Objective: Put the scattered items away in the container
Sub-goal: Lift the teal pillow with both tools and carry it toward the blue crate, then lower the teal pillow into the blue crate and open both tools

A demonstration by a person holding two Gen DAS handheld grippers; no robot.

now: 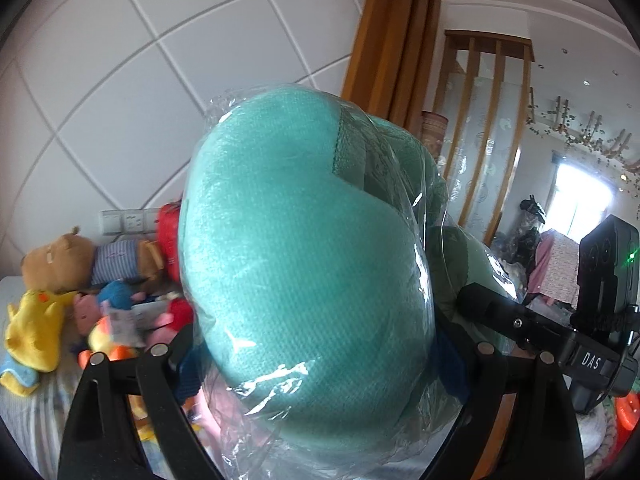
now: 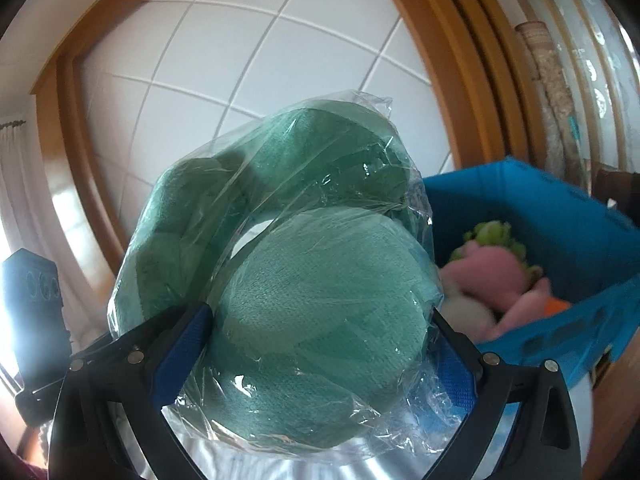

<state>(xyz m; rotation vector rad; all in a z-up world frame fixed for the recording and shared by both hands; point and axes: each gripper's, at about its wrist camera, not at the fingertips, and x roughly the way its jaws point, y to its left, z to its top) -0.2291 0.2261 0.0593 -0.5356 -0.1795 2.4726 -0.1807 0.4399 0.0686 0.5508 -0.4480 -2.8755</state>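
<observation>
I have the green pillow (image 1: 304, 248) in its clear plastic wrap gripped from both ends — my left gripper (image 1: 320, 364) clamps one lobe between wide-set fingers, my right gripper (image 2: 320, 344) pinches the other. The blue container (image 2: 560, 240) sits just right of my right fingers, plush toys (image 2: 496, 276) inside. A toy pile (image 1: 80, 300) lies left of my left gripper.
</observation>
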